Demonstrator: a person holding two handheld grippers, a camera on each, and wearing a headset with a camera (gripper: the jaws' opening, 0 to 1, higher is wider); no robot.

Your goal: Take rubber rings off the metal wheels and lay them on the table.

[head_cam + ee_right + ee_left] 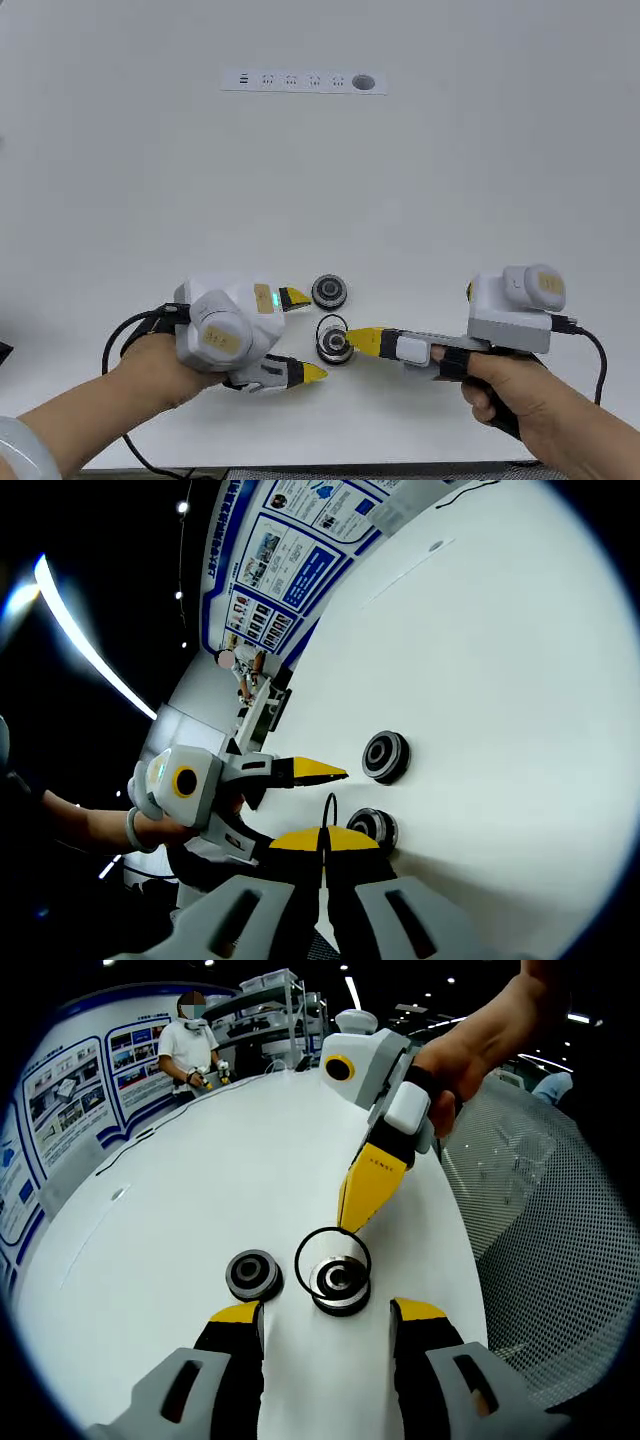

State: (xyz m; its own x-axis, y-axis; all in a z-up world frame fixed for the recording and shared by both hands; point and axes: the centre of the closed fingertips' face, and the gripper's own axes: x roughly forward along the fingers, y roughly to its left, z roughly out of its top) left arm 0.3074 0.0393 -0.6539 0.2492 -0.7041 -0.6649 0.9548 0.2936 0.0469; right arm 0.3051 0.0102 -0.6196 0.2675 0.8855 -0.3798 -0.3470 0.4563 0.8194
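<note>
While both grippers hang low over the white table (420, 200), I see my left gripper (308, 335) with its yellow-tipped jaws spread wide and nothing between them. It points toward the middle of the bench, and the near wheel (334, 346) lies flat on the table just ahead of the gap between its jaws, closer to the right-hand one in the left gripper view.

My right gripper (360, 340) reaches in from the opposite side, and its two yellow tips are pressed together. They pinch the edge of the thin black rubber ring (304, 1243). The ring stands up as a tilted loop, raised on the pinched side and overlapping the top of the near wheel. I cannot tell whether its low side is touching the wheel's rim.

A second wheel (329, 291) rests flat on the table just beyond the near one, apart from it and close to the far jaw of my left gripper. A white power strip (303, 81) lies well away at the far side of the table.
</note>
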